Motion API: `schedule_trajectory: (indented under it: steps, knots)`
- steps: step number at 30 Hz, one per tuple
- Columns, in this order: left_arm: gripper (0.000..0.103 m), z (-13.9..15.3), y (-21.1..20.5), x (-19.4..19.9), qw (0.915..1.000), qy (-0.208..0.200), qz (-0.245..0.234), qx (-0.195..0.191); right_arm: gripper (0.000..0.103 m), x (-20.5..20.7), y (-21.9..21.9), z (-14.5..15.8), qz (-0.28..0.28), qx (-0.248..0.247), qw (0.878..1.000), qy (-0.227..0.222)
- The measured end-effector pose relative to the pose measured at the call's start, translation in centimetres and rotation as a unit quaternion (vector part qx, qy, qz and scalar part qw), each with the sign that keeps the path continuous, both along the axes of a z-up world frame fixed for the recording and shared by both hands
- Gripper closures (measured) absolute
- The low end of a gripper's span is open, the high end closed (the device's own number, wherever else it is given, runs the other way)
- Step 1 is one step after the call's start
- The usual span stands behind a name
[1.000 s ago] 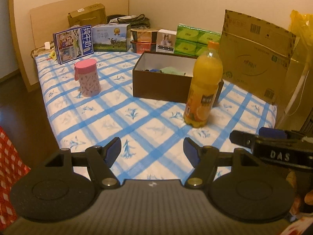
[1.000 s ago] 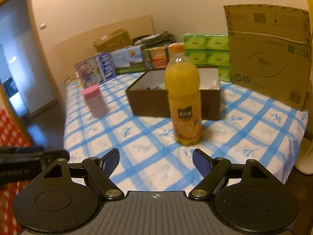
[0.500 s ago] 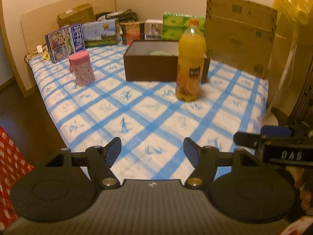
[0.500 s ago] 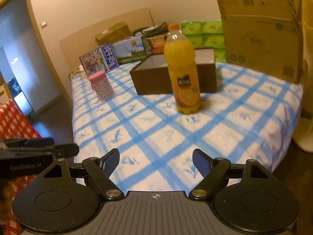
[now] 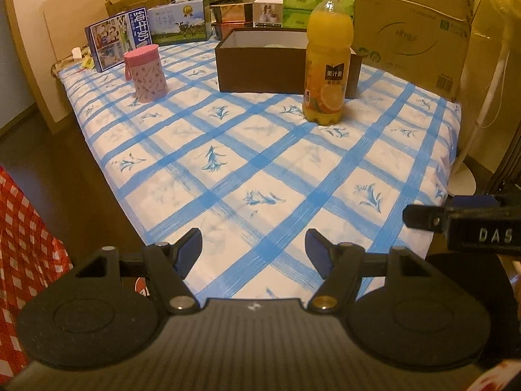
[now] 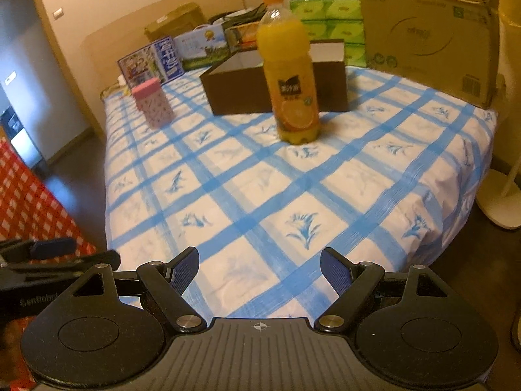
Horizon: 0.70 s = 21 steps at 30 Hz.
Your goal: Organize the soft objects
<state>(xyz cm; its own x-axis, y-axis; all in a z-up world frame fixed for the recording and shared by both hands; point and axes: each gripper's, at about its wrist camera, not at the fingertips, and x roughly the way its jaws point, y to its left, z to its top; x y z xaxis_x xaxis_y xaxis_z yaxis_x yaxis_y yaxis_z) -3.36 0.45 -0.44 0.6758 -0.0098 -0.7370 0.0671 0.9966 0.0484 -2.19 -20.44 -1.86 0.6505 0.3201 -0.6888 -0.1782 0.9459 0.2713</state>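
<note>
Matt cloth bedsheet (image 5: 260,169), glossy plastic bottle (image 5: 327,65)

Right claw (image 6: 259,272) wide, empty, over bed (image 6: 325,195).

Orange juice bottle (image 5: 327,62) stands upright before brown box (image 5: 260,65).

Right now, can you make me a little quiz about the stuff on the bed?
1. True or false: the orange juice bottle is lying on its side.
2. Which stands nearer the pink cup? A) the brown box B) the big cardboard box
3. Fill in: both tongs, left and right, are ____ and hold nothing.

Key: 1 false, it stands upright on the blue checked bedsheet. 2 A. 3 open.
</note>
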Motion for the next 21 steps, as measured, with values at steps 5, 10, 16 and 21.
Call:
schedule_trajectory:
  steps: [5,10,16,21]
  knots:
    - [0.035,-0.4,0.2,-0.1,1.0,0.005,0.005,-0.003,0.022,0.0,0.2,-0.8,0.008,-0.002,1.0,0.009]
    - [0.035,-0.6,0.1,-0.1,1.0,0.007,0.006,-0.001,0.022,0.2,0.3,-1.2,0.007,-0.004,1.0,0.017]
    - [0.035,-0.8,-0.3,0.3,0.9999,0.01,-0.001,-0.002,0.022,0.4,0.3,-1.4,0.01,-0.006,1.0,0.021]
    - [0.035,-0.8,-0.5,0.4,0.9999,0.011,-0.001,-0.002,0.022,0.5,0.3,-1.6,0.01,-0.008,1.0,0.023]
